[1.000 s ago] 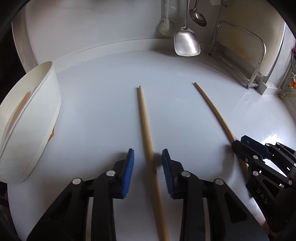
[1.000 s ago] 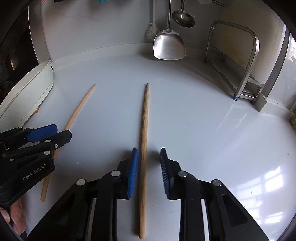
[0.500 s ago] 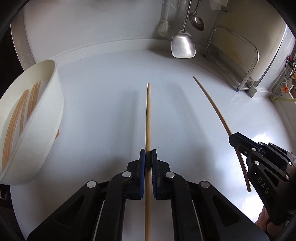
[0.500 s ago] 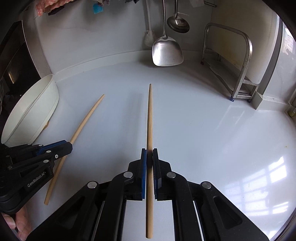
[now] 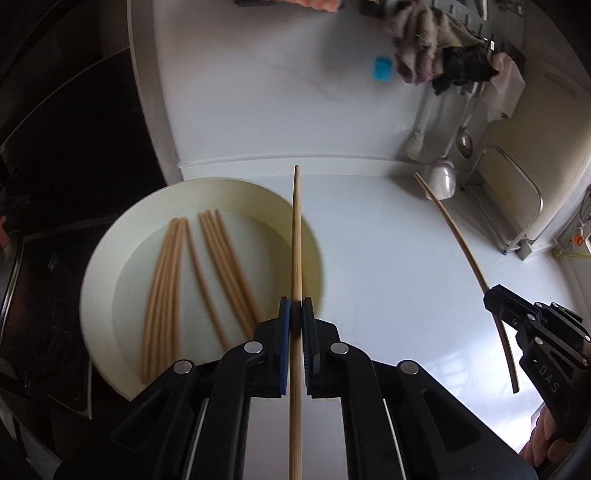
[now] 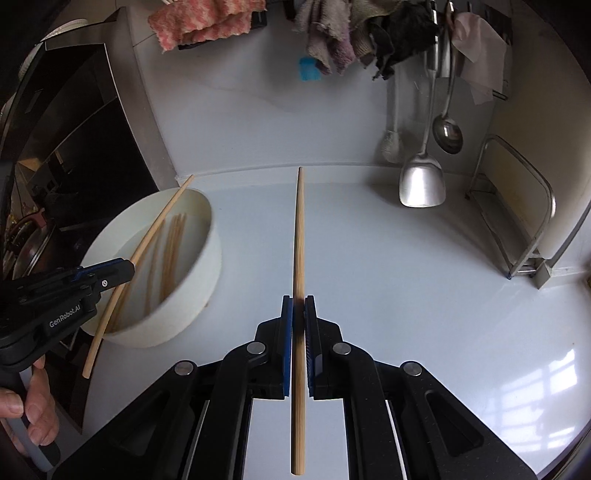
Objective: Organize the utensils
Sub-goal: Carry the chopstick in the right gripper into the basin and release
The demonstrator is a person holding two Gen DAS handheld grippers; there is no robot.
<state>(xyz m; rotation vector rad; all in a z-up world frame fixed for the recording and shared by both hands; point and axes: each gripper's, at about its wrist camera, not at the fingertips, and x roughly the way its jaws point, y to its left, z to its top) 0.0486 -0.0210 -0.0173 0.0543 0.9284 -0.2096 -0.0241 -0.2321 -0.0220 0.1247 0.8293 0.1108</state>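
My left gripper (image 5: pixel 295 314) is shut on a wooden chopstick (image 5: pixel 296 236) and holds it above the right rim of a white bowl (image 5: pixel 110 240) that holds several chopsticks (image 5: pixel 218 266). My right gripper (image 6: pixel 298 310) is shut on a second chopstick (image 6: pixel 298 236), held in the air over the white counter, to the right of the bowl (image 6: pixel 199 280). The left gripper (image 6: pixel 110 273) with its chopstick (image 6: pixel 147 240) shows over the bowl in the right wrist view. The right gripper (image 5: pixel 495 295) with its chopstick (image 5: pixel 461 243) shows at the right in the left wrist view.
A metal spatula (image 6: pixel 421 181), a ladle (image 6: pixel 447 133) and a brush (image 6: pixel 391 144) hang at the back wall under cloths (image 6: pixel 207 18). A metal rack (image 6: pixel 517 229) stands at the right. A dark stove hood (image 6: pixel 66 140) is to the left of the bowl.
Both grippers closed on their chopsticks and lifted them off the counter. The left gripper has carried its chopstick left, over the bowl. The right gripper has risen.
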